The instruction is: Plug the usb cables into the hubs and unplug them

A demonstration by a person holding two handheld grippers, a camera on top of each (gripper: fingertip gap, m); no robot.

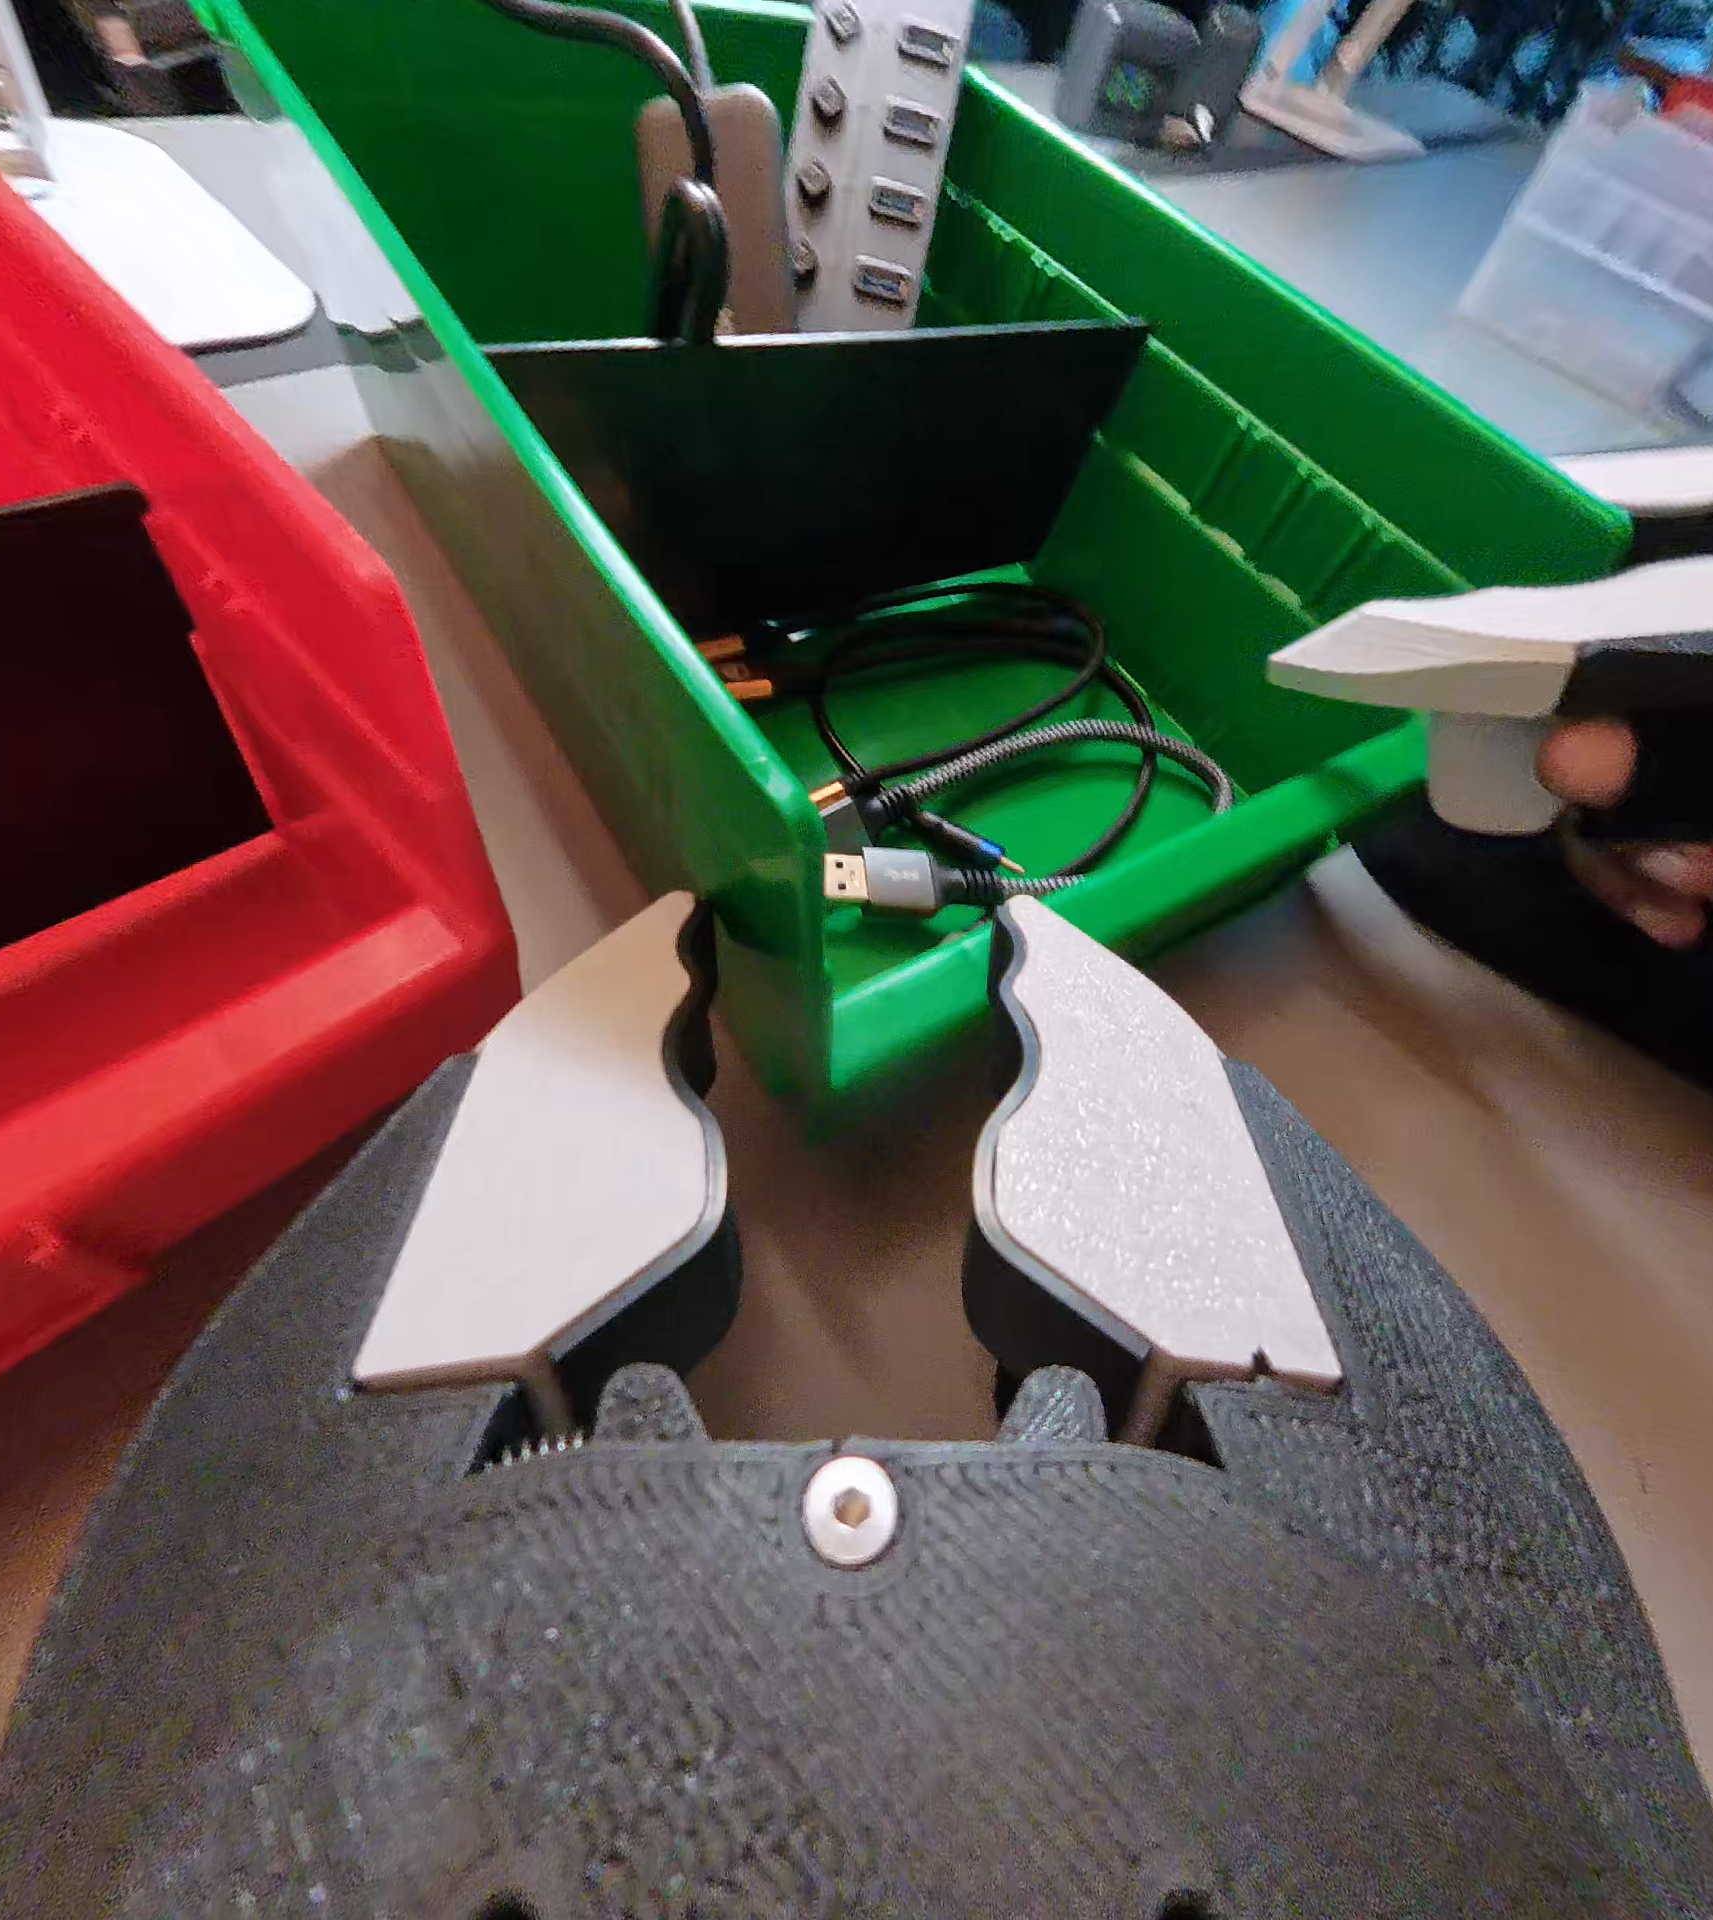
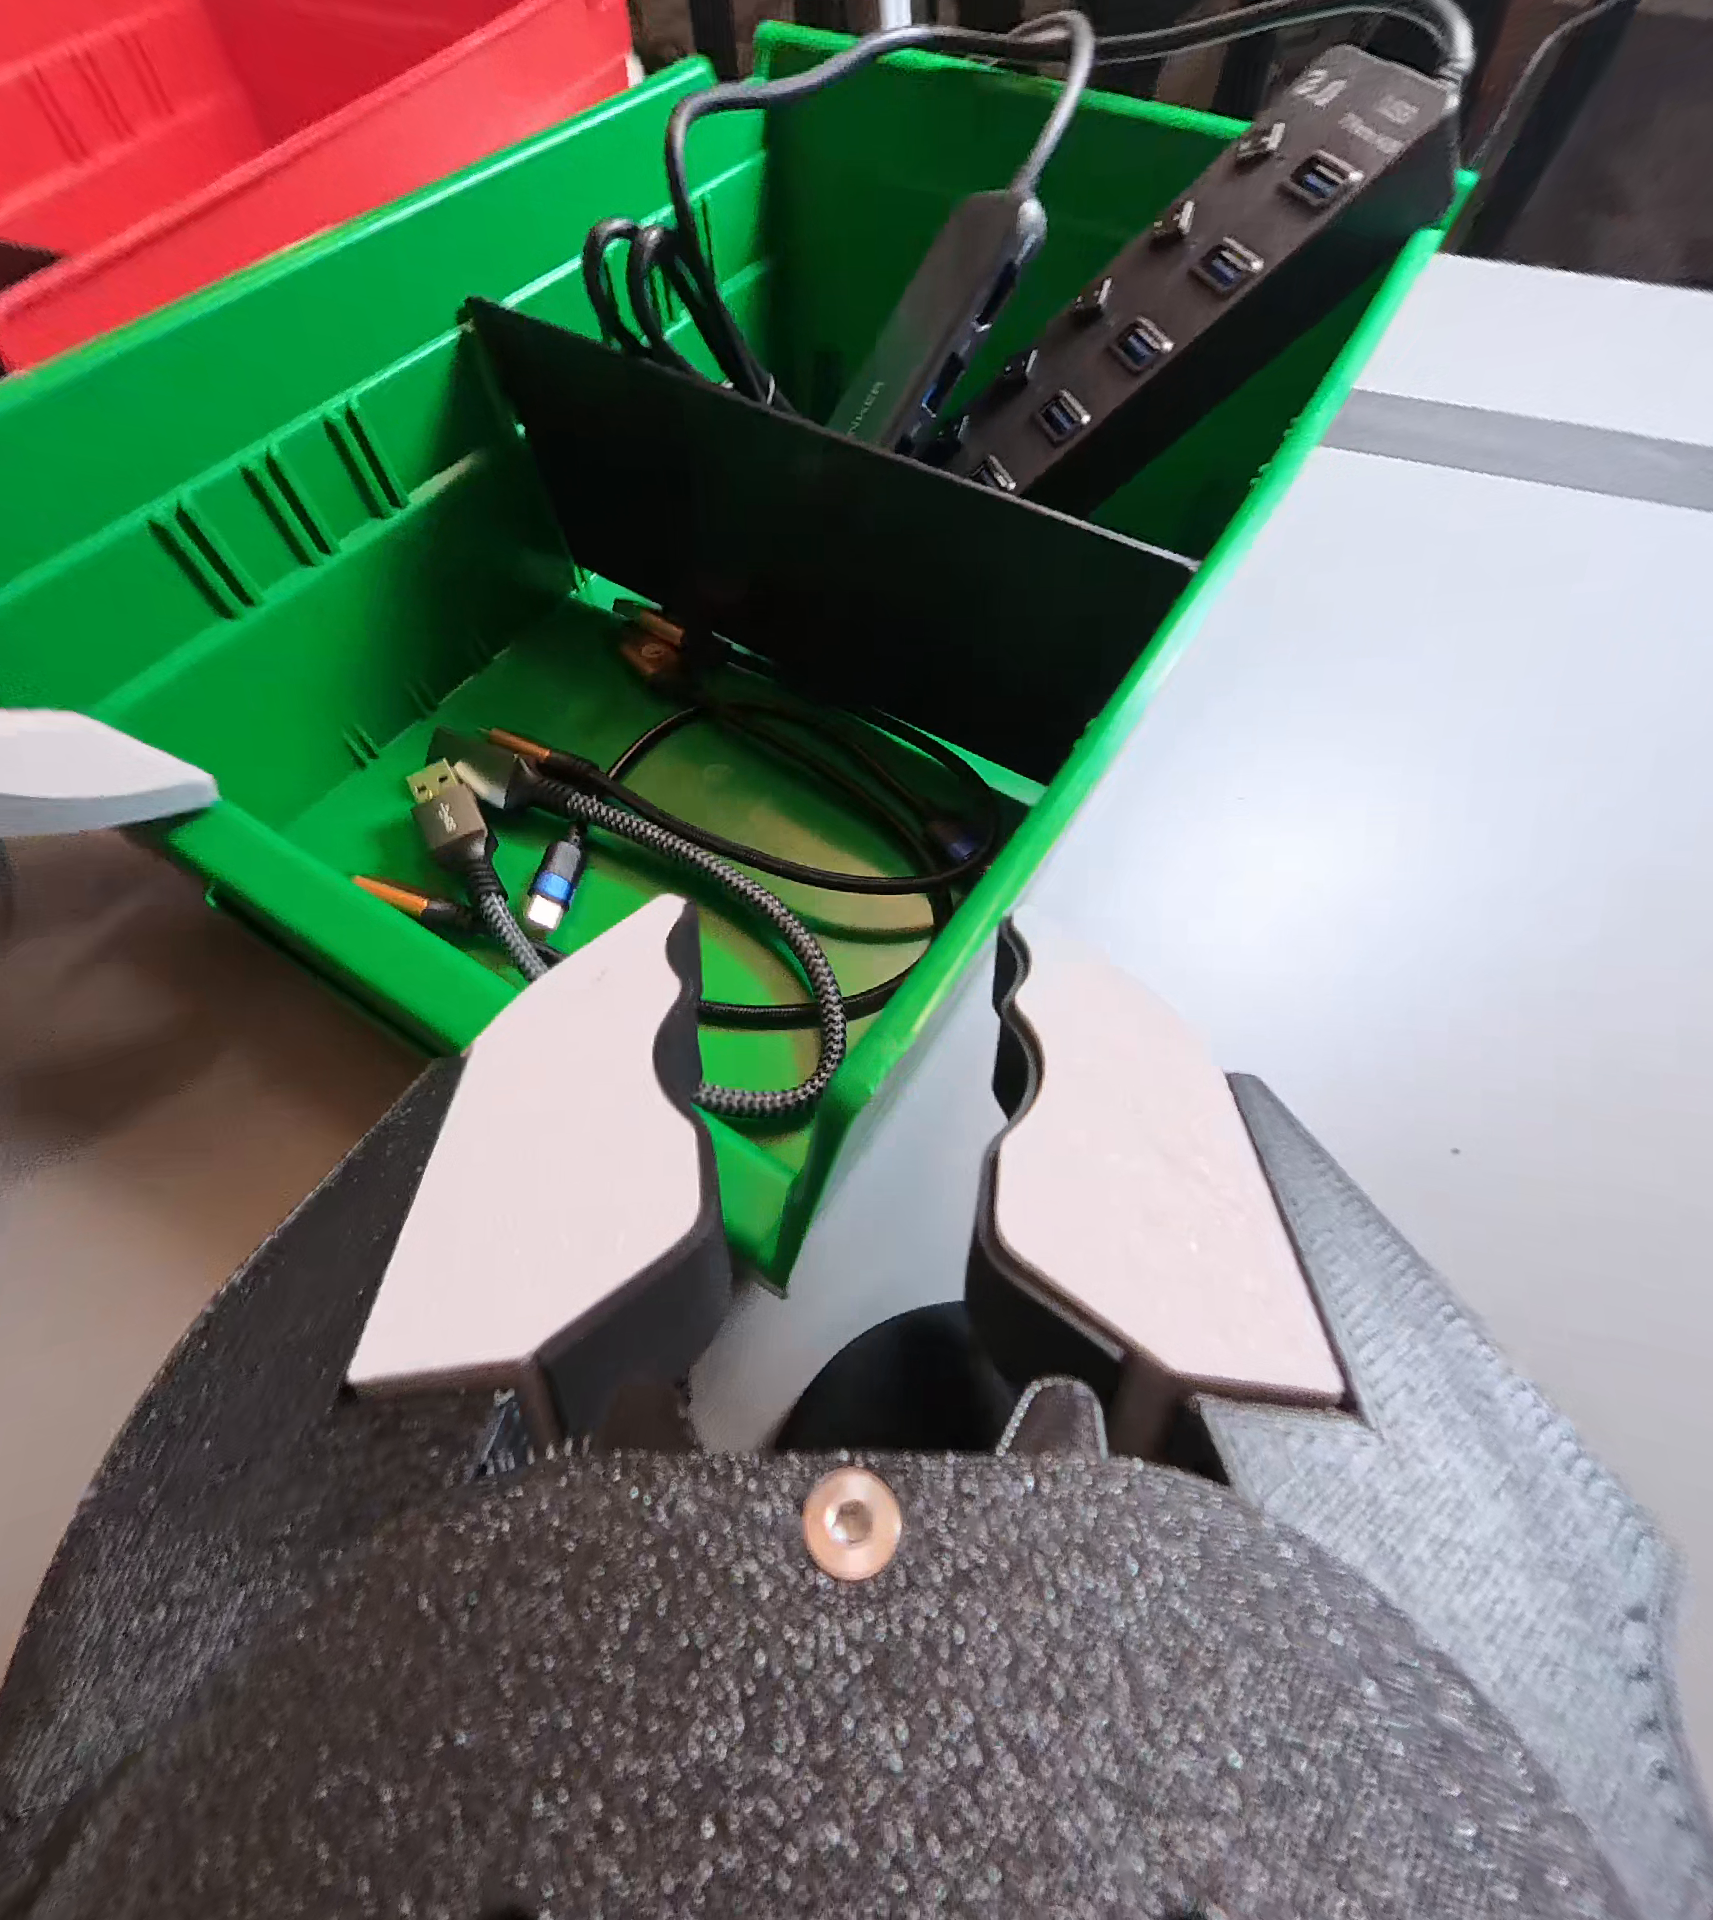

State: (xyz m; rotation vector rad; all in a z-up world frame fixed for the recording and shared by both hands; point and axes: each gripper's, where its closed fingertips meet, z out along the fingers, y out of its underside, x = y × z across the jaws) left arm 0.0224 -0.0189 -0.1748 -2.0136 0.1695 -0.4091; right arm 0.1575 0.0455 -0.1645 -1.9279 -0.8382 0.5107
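Both grippers, left gripper (image 1: 847, 914) and right gripper (image 2: 841, 940), hover with fingers spread, empty. USB cables (image 2: 686, 831) lie mid-frame in the green bin (image 2: 208, 520) (hubs (image 2: 1226, 281) behind its black divider (image 2: 831, 540)).

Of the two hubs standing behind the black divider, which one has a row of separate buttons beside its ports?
The wide black hub leaning against the green bin's wall; the slim grey hub beside it shows none.

Both tongs (image 1: 847, 914) (image 2: 841, 920) alike — grey wavy-edged fingers, rough black bodies, one silver hex screw.
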